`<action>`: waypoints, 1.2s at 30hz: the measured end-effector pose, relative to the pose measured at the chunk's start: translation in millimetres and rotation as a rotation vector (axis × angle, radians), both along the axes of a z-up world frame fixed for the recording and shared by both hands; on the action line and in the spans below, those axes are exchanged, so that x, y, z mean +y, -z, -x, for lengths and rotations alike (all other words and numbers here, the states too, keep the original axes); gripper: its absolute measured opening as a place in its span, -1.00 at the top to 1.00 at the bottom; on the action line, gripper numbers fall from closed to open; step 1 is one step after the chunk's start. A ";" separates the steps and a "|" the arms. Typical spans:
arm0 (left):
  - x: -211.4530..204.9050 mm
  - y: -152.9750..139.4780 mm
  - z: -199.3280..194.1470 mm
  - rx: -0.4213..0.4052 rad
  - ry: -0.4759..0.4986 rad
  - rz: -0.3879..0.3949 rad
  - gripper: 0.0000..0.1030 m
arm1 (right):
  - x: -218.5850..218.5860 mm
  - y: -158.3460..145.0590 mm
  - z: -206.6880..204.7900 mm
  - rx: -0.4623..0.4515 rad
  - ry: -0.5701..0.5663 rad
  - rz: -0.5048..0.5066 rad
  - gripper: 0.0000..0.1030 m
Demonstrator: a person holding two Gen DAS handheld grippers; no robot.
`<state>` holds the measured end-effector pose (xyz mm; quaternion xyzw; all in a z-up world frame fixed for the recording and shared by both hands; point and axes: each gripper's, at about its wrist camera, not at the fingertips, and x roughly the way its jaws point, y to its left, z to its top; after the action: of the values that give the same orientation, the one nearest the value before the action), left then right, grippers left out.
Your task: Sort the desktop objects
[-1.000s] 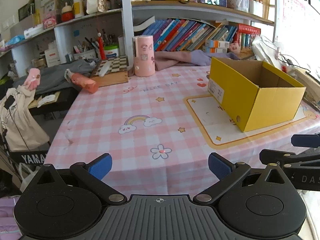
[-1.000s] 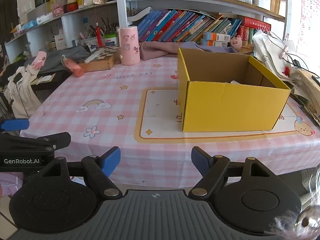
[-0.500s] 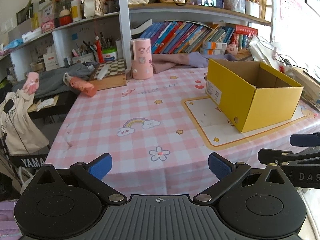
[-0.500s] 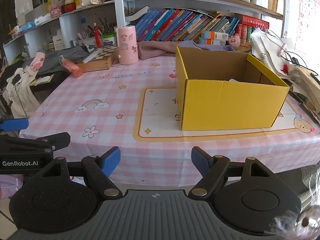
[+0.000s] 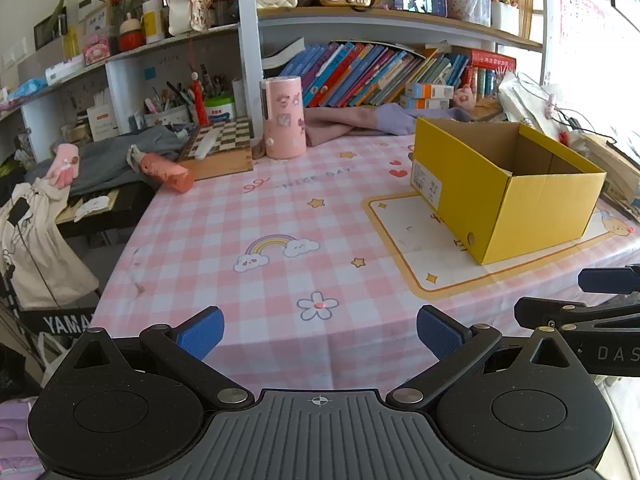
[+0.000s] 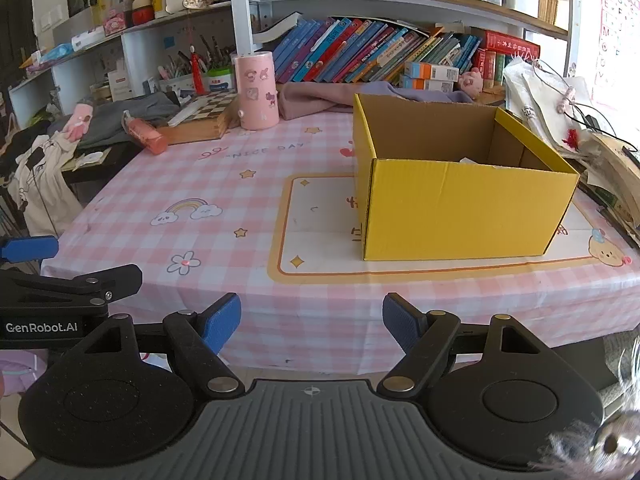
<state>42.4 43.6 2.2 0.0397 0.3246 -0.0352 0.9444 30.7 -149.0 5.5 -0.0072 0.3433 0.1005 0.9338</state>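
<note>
An open yellow cardboard box (image 5: 516, 200) (image 6: 460, 208) stands on the right of the pink checked tablecloth (image 5: 280, 216) (image 6: 224, 184); something pale shows inside it in the right wrist view. A pink cylinder holder (image 5: 283, 118) (image 6: 256, 90) stands at the back. An orange-pink bottle (image 5: 166, 172) (image 6: 144, 136) lies at the back left beside a wooden chessboard box (image 5: 220, 152) (image 6: 200, 120). My left gripper (image 5: 318, 332) is open and empty before the table's front edge. My right gripper (image 6: 312, 322) is open and empty there too, to its right.
Shelves of books (image 5: 372, 72) and clutter stand behind the table. A mauve cloth (image 5: 352, 124) lies at the back. Bags and papers (image 6: 560, 100) pile up on the right. Clothes and a lower bench (image 5: 92, 208) are on the left.
Both grippers have drawn back and lifted slightly from the table, so more of the tablecloth's front edge shows. The jaws stay open. Nothing on the table moved.
</note>
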 end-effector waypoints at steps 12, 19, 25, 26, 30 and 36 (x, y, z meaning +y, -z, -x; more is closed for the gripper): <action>-1.0 0.0 -0.5 -0.001 0.003 -0.004 -1.00 | -1.2 0.8 0.1 0.001 0.001 -0.002 -0.48; -0.5 0.8 -2.3 0.002 -0.002 -0.001 -1.00 | -0.2 2.6 -1.1 0.004 -0.004 -0.001 -0.48; 3.5 2.4 -2.7 0.013 -0.006 0.009 -1.00 | 2.8 3.2 -2.3 0.010 -0.008 0.001 -0.48; 4.4 2.5 -2.7 0.014 -0.008 0.010 -1.00 | 3.1 3.3 -2.5 0.011 -0.009 0.001 -0.48; 6.1 2.4 -2.2 0.013 -0.010 0.011 -1.00 | 3.5 3.3 -2.5 0.011 -0.009 0.001 -0.48; 6.4 1.9 -2.3 0.011 -0.010 0.011 -1.00 | 6.2 2.9 -2.8 0.009 -0.012 0.004 -0.48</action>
<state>44.6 50.0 0.3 0.0327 0.3298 -0.0324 0.9429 33.5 -142.8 2.6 -0.0108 0.3478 0.1055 0.9315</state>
